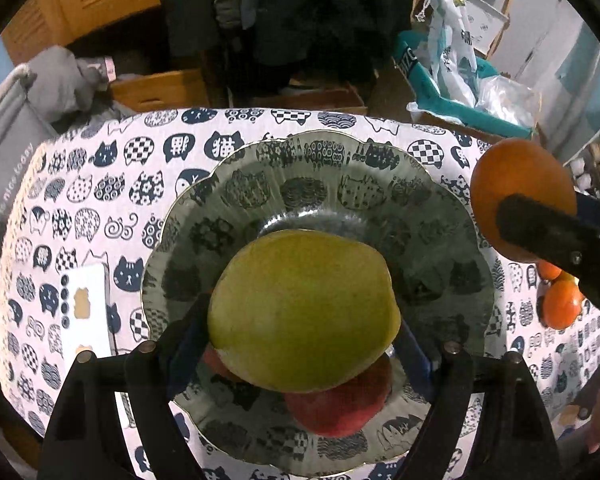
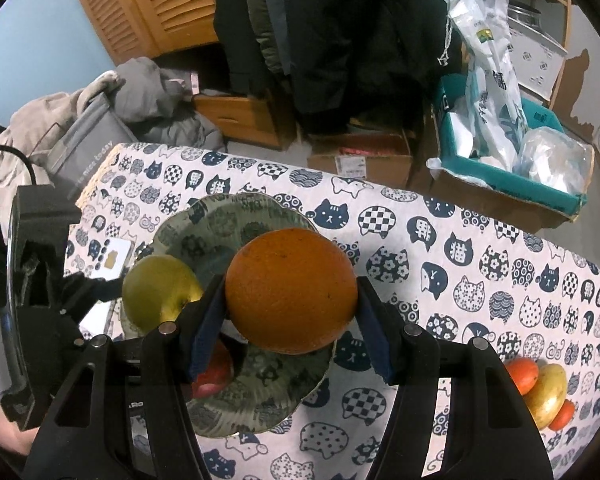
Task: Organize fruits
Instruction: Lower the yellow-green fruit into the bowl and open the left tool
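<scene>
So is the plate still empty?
No, a red apple already lies on the glass plate, under the green apple held in the left gripper.

A cloth (image 2: 480, 264) with dark blue cat faces covers the bench. A small white card (image 1: 86, 312) lies on it at the left. Behind, in the upper left, stands a wooden door with slats (image 2: 164, 4). Dark coats (image 2: 340, 40) hang in the top middle. At the upper right, a teal box (image 2: 512, 176) holds white bags (image 2: 492, 80). A grey bag (image 2: 88, 148) sits at the left.

Louvred wooden cabinet (image 2: 140, 4) against a blue wall (image 2: 32, 40) (dark coats (image 2: 332, 20) hang alongside).
</scene>
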Available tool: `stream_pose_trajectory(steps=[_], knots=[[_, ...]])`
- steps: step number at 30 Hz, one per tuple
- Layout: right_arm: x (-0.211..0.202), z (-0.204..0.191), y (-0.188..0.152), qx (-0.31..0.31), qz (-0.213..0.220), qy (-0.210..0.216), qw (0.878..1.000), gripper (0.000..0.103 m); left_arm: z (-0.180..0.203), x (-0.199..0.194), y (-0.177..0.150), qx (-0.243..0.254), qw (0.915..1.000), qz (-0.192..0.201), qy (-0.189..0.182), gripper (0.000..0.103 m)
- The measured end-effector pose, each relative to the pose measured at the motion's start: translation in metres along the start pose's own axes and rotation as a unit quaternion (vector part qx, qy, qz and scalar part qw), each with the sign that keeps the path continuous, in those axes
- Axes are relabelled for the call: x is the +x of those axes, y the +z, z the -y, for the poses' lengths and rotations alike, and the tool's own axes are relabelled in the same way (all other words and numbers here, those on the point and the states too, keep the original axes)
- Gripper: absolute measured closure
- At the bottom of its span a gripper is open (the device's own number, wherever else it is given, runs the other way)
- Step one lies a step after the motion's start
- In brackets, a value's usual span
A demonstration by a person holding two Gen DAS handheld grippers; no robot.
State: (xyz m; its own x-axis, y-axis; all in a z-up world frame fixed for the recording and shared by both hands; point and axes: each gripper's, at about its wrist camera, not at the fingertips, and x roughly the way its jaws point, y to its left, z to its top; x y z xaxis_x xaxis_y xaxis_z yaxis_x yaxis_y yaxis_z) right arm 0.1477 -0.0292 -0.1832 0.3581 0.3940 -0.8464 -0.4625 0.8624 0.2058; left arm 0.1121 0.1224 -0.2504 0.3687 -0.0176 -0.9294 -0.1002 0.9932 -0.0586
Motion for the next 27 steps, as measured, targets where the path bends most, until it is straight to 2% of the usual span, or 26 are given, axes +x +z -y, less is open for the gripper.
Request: stream_pose_trajectory(steps=[13,21,23,27], knots=[[0.004,0.017,-0.005,0.019,-0.01,-0.005,1.0,0.04,0.01,0.015,0.011,0.029,0.9994,0.006,0.016,0.017],[0.001,0.025,-0.008,0.026,-0.011,-0.007,1.0,0.04,0.012,0.036,0.011,0.007,0.9995,-0.03,-0.001,0.018],[0.001,0.026,-0.008,0.027,-0.011,-0.008,1.0,0.04,0.013,0.036,0.01,0.004,0.9996,-0.029,-0.005,0.022],[0.001,0.029,-0.008,0.034,-0.012,-0.009,0.999,0.04,0.009,0.03,0.013,-0.003,0.9997,-0.022,-0.008,0.016]])
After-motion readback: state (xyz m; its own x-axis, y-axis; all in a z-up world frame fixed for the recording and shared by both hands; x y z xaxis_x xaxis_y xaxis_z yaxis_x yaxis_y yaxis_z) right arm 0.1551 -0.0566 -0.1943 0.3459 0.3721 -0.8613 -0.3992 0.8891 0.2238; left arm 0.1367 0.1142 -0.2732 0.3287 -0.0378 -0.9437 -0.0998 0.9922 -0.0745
